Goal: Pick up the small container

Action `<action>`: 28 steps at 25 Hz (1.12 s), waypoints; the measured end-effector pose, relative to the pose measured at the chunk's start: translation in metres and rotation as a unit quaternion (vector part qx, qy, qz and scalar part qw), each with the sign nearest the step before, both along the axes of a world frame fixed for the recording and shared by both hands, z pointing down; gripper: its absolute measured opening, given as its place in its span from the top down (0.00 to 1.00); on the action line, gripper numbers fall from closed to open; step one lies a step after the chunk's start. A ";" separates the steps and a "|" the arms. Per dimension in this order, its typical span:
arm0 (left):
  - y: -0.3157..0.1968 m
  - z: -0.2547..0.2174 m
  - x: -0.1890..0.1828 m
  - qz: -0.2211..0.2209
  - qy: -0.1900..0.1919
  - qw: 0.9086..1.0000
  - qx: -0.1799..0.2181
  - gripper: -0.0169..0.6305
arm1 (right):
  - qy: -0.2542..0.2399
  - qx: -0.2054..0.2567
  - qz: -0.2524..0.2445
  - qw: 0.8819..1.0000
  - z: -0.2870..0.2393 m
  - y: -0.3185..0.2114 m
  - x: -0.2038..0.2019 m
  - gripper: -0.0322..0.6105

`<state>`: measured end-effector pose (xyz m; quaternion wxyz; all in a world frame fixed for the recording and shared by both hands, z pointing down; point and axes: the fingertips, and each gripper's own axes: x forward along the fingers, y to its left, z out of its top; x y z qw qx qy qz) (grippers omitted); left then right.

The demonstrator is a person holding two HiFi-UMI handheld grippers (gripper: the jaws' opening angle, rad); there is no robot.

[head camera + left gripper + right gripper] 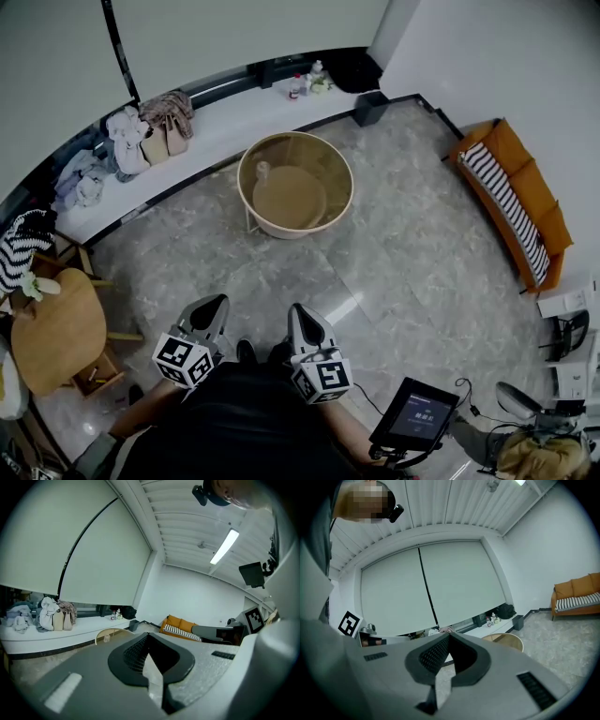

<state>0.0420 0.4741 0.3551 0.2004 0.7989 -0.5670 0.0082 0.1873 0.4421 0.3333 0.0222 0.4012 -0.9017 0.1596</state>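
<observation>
Left hand-held gripper (217, 304) and right hand-held gripper (293, 313) were closed tight, empty; small container (263, 171) sat on round surface (343, 201), well apart

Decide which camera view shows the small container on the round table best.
The head view: it looks down on the small container, clear near the rim of the round table. The left gripper view shows it tiny, behind the table's rim. The right gripper view shows the table, but no discernible container.
</observation>
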 end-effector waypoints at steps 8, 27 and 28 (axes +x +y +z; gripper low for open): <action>-0.011 0.009 -0.024 -0.012 0.018 1.000 -0.005 0.97 | 0.011 -0.009 -0.009 1.000 0.007 -0.015 -0.025 0.95; -0.152 0.012 -0.061 -0.033 -0.046 0.998 -0.041 0.97 | -0.060 -0.056 -0.018 0.996 0.032 -0.172 -0.057 0.95; -0.163 0.007 -0.060 -0.031 -0.048 0.998 -0.037 0.97 | -0.065 -0.057 -0.015 0.996 0.032 -0.181 -0.056 0.95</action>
